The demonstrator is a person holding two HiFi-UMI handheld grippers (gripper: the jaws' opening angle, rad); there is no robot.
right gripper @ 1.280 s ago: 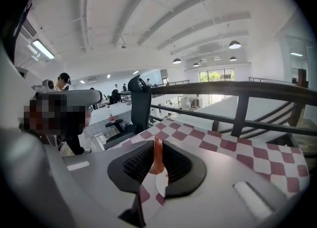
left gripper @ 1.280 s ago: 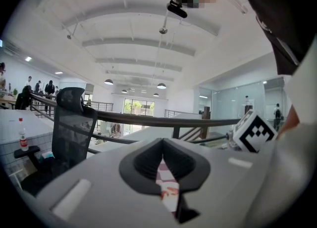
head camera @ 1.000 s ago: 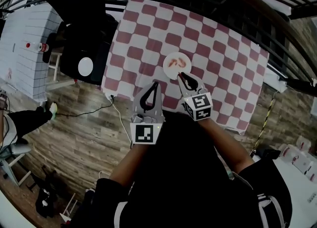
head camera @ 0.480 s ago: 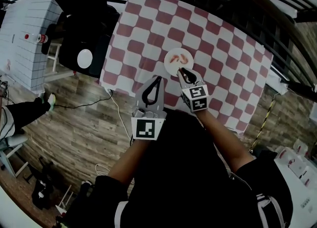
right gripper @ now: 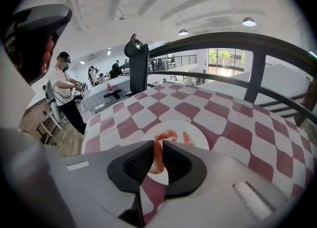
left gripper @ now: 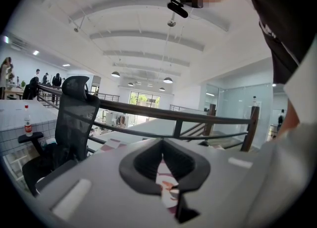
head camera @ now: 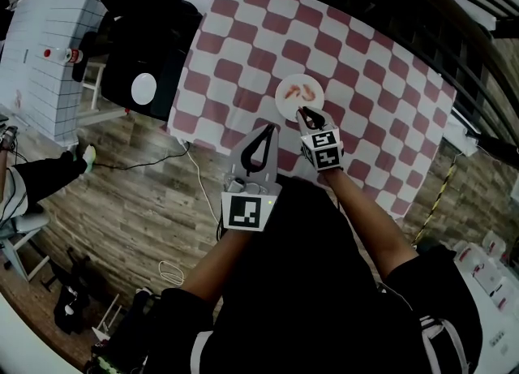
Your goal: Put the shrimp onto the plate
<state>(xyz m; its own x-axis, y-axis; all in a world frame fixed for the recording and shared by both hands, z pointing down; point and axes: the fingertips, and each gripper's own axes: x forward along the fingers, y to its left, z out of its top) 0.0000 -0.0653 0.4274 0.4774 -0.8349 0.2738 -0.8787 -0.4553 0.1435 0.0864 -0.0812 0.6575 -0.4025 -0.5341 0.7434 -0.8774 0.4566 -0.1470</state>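
A white plate (head camera: 285,103) lies near the front edge of the red-and-white checked table (head camera: 365,64), with two orange shrimp (head camera: 302,88) on it. My right gripper (head camera: 306,112) reaches to the plate's near rim. In the right gripper view its jaws (right gripper: 158,144) are shut on a third shrimp (right gripper: 157,159), which hangs upright between the pads just short of the plate (right gripper: 202,138); two shrimp (right gripper: 167,135) lie beyond. My left gripper (head camera: 261,139) hovers off the table's front edge, left of the plate, its jaws (left gripper: 162,143) shut with nothing in them.
A black office chair (head camera: 134,56) with a white disc (head camera: 143,88) on it stands left of the table. A white tiled counter (head camera: 36,64) holds a bottle (head camera: 63,54). A dark railing (right gripper: 257,64) runs behind the table. A person (right gripper: 65,91) stands at far left. A cable (head camera: 190,174) crosses the wooden floor.
The head view has shifted a little. My right gripper stretches slightly farther from the body and keeps its tips at the plate's near rim. The left gripper holds about the same place.
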